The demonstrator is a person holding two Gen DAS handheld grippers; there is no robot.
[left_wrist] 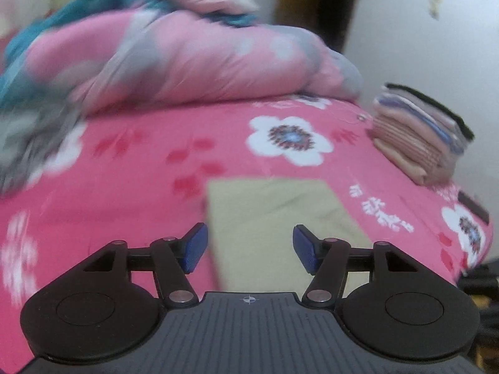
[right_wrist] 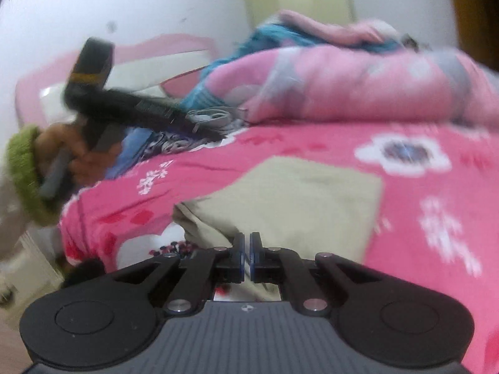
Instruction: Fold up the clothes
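A beige folded garment (left_wrist: 280,208) lies flat on the bed (left_wrist: 140,168), whose sheet is bright pink with large white flowers and small red leaf marks. In the left wrist view the garment sits just ahead of the left gripper (left_wrist: 249,246), whose blue-padded fingers (left_wrist: 195,246) stand well apart with nothing between them; the cloth lies beyond and below the gap, untouched.

In the right wrist view the same garment (right_wrist: 299,199) spreads across the sheet with one rumpled edge nearest the camera. The right gripper (right_wrist: 247,246) has its fingers drawn almost fully together, leaving only a thin slit. No cloth can be seen pinched in that slit; the garment lies behind and under the tips.

At the far right edge of the bed, a stack of folded clothes (left_wrist: 418,137) stands in pink, tan and lilac layers with a dark piece on top. Behind, a bundled pink and grey quilt (left_wrist: 193,59) lies across the bed, with teal fabric (left_wrist: 62,21) heaped on it.

At the left of the right wrist view, a person's hand (right_wrist: 78,155), in a green cuff (right_wrist: 23,168), grips the handle of the other gripper, blurred. Grey cables (right_wrist: 209,115) lie near the quilt.

No brand, label or writing is legible; both views are blurred.
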